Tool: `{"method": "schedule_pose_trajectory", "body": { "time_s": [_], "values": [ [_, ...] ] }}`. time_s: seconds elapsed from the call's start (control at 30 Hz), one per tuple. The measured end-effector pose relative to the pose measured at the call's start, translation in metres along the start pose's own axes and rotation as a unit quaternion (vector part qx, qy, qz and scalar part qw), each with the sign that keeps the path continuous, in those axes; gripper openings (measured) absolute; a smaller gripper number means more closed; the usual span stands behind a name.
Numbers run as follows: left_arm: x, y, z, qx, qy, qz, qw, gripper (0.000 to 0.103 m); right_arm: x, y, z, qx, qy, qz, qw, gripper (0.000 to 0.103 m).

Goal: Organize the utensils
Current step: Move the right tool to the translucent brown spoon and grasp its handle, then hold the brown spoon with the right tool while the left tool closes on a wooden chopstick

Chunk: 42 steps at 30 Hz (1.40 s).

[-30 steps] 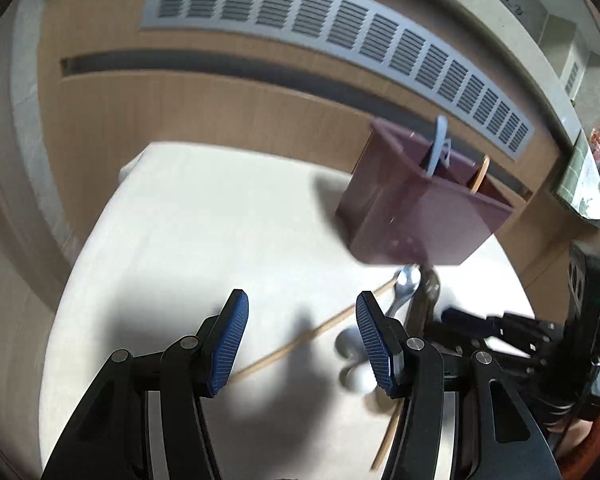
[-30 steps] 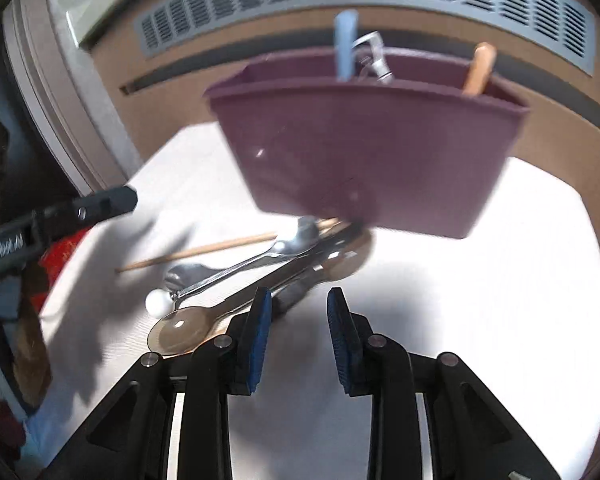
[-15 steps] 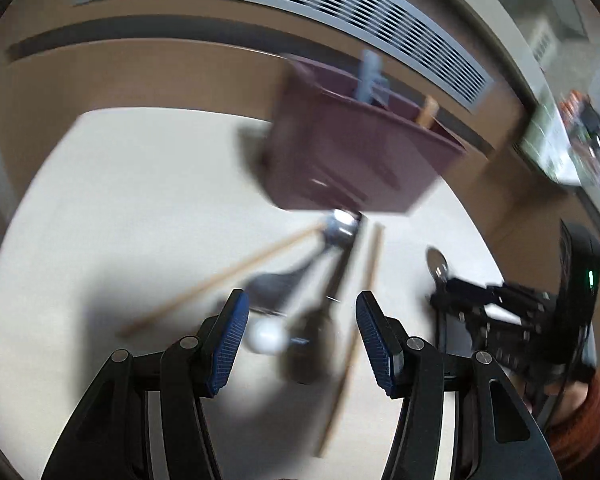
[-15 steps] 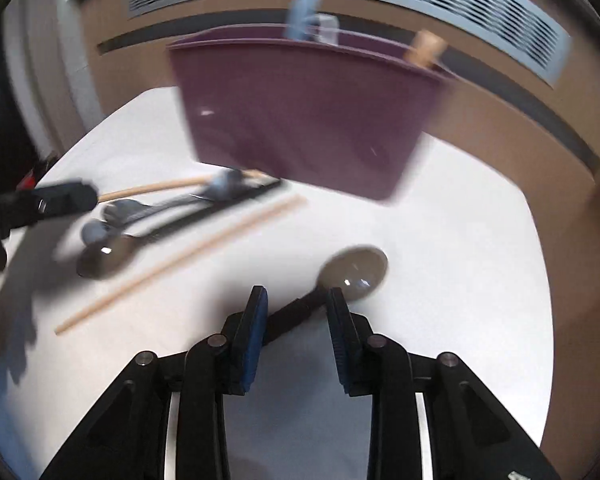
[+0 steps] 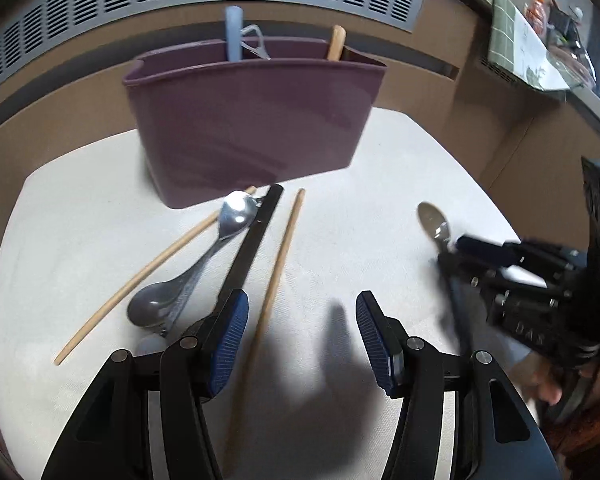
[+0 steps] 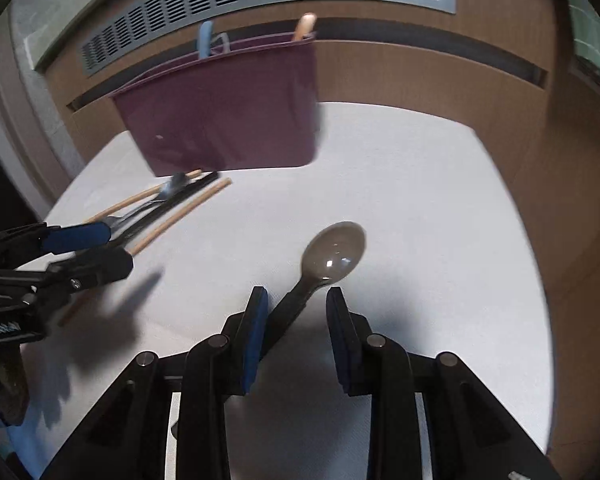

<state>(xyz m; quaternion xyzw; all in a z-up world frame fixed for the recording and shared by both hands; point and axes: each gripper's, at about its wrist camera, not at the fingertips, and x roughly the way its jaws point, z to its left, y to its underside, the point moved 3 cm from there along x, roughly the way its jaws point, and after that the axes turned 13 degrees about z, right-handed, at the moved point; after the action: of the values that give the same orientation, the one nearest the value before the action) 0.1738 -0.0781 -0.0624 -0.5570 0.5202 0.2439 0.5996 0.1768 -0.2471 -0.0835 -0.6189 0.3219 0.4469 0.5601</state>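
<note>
the brown plastic spoon (image 6: 334,258) is the piece in play. its bowl points away toward the far edge of the worktop (image 6: 440,200), and its dark handle runs back and a little to the left, passing between the jaws of the right gripper (image 6: 296,330). the handle sits close against the left pad while the right pad shows a gap, so i cannot tell for sure whether it is pinched or just lying between them; the jaws stand only partly closed. whether the spoon is lifted or resting on the cloth i also cannot tell.

the maroon utensil caddy (image 6: 228,120) stands ahead and to the left of the spoon, near the wall, already holding a blue handle (image 5: 233,34) and a wooden handle (image 5: 336,42). to drop the spoon in, the right hand is clearly the nearer one, and the spoon would likely need tipping upright.

off to the left, the left gripper (image 5: 300,336) hovers with jaws spread and nothing between them, just beside a wooden chopstick (image 5: 278,264), with a second chopstick (image 5: 148,276), a steel spoon (image 5: 204,264) and a black-handled utensil (image 5: 252,240) lying near the caddy's foot.
</note>
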Motion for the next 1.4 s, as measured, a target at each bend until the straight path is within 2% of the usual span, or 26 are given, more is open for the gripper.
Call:
{"method": "schedule_pose_trajectory", "body": {
  "time_s": [0.13, 0.17, 0.37, 0.47, 0.6, 0.7, 0.87, 0.93, 1.03, 1.1, 1.13, 1.2, 1.27, 1.4],
  "values": [
    [0.001, 0.005, -0.003, 0.016, 0.004, 0.003, 0.9999, 0.057, -0.004, 0.004, -0.014, -0.002, 0.073, 0.010, 0.997, 0.026],
    [0.003, 0.006, -0.004, 0.017, 0.008, 0.005, 0.9998, 0.057, -0.005, 0.006, -0.018, 0.000, 0.078, 0.016, 0.997, 0.026],
    [0.007, 0.012, -0.011, 0.018, 0.033, 0.018, 0.9992, 0.057, -0.009, 0.010, -0.035, 0.047, 0.014, 0.040, 0.998, 0.029],
    [0.009, 0.016, -0.010, 0.013, 0.032, 0.023, 0.9991, 0.057, -0.009, 0.008, -0.035, 0.053, -0.008, 0.039, 0.998, 0.032],
    [0.006, 0.018, -0.004, 0.003, 0.034, 0.024, 0.9991, 0.057, -0.004, -0.001, -0.034, 0.062, 0.006, 0.034, 0.998, 0.032],
    [0.006, 0.017, 0.000, -0.001, 0.039, 0.026, 0.9989, 0.057, 0.003, -0.012, -0.028, 0.055, 0.036, 0.036, 0.997, 0.031],
    [0.009, 0.006, 0.005, -0.009, 0.059, 0.033, 0.9977, 0.057, 0.003, -0.029, -0.030, 0.047, 0.068, 0.033, 0.996, 0.025],
    [0.012, -0.003, 0.007, -0.010, 0.067, 0.038, 0.9970, 0.057, -0.005, -0.027, -0.032, 0.038, 0.071, 0.019, 0.997, 0.025],
    [0.017, -0.019, 0.010, -0.022, 0.079, 0.058, 0.9950, 0.056, -0.013, -0.017, -0.039, 0.038, 0.048, 0.012, 0.998, 0.025],
    [0.012, -0.025, 0.009, -0.025, 0.086, 0.064, 0.9939, 0.044, -0.017, -0.010, -0.043, 0.041, 0.044, 0.006, 0.998, 0.025],
    [0.005, -0.026, 0.007, -0.012, 0.093, 0.051, 0.9943, 0.044, -0.019, -0.008, -0.044, 0.042, 0.049, 0.003, 0.998, 0.025],
    [-0.007, -0.025, 0.002, 0.014, 0.072, 0.028, 0.9969, 0.044, -0.018, -0.006, -0.046, 0.040, 0.055, 0.003, 0.998, 0.025],
    [-0.008, -0.023, 0.004, 0.022, 0.042, 0.029, 0.9985, 0.044, -0.016, -0.006, -0.048, 0.044, 0.051, 0.007, 0.998, 0.025],
    [0.007, -0.024, 0.019, -0.002, 0.046, 0.055, 0.9974, 0.044, -0.012, -0.010, -0.045, 0.039, 0.048, 0.011, 0.998, 0.025]
  ]
}}
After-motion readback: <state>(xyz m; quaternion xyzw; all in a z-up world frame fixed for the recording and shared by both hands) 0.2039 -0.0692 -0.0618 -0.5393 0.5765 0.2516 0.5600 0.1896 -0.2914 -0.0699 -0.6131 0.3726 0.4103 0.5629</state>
